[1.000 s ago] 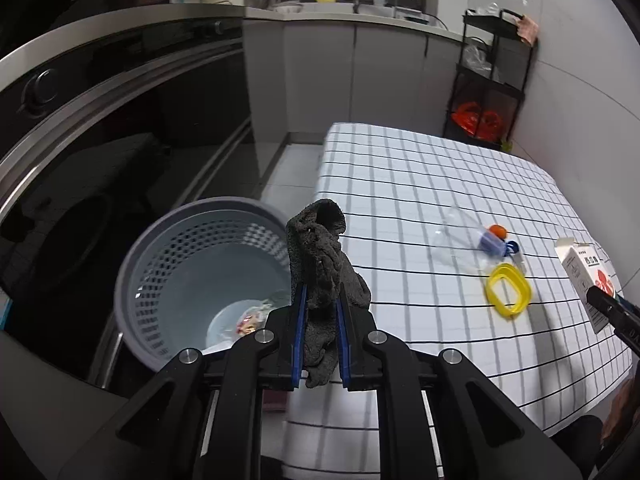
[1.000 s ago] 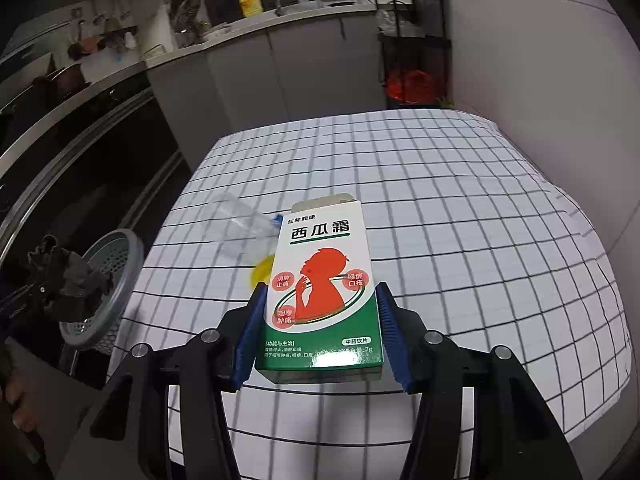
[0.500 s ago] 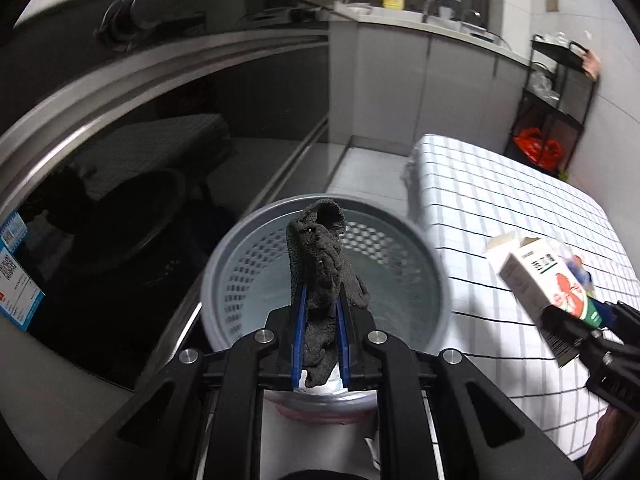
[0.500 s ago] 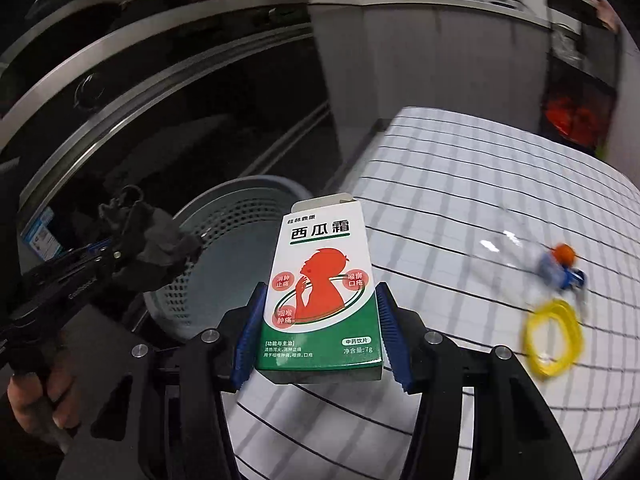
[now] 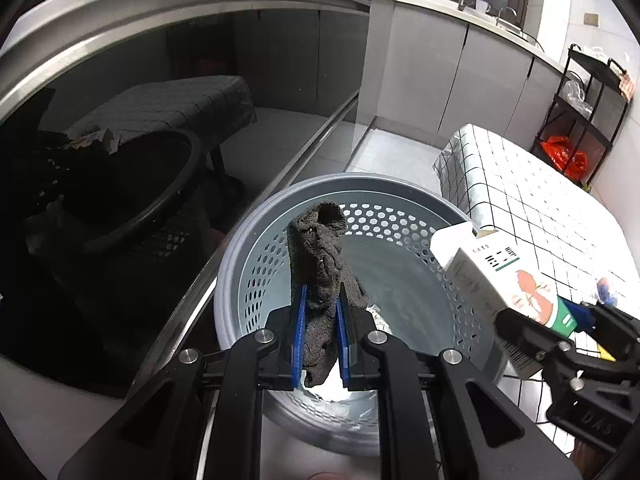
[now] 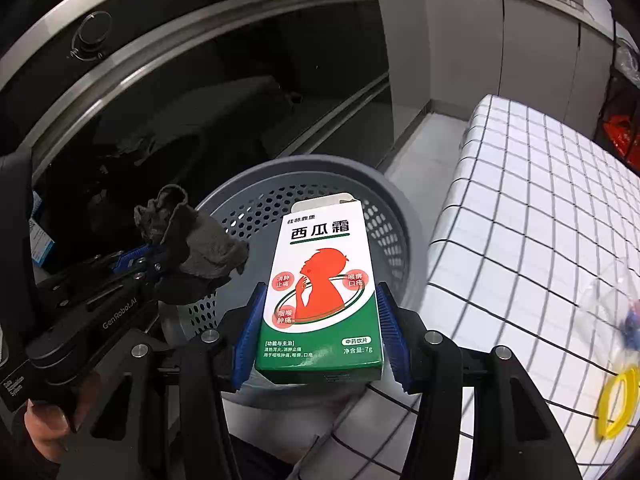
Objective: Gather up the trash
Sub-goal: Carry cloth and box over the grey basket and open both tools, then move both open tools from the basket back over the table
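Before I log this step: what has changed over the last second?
Both grippers swung from the table to above the bin. The left gripper brought the dark rag over it; the right gripper brought the box. Nothing was let go: both jaws stay clamped. The yellow ring still lies on the table.

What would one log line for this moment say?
left gripper: holds dark cloth | right gripper: holds medicine box | both over basket
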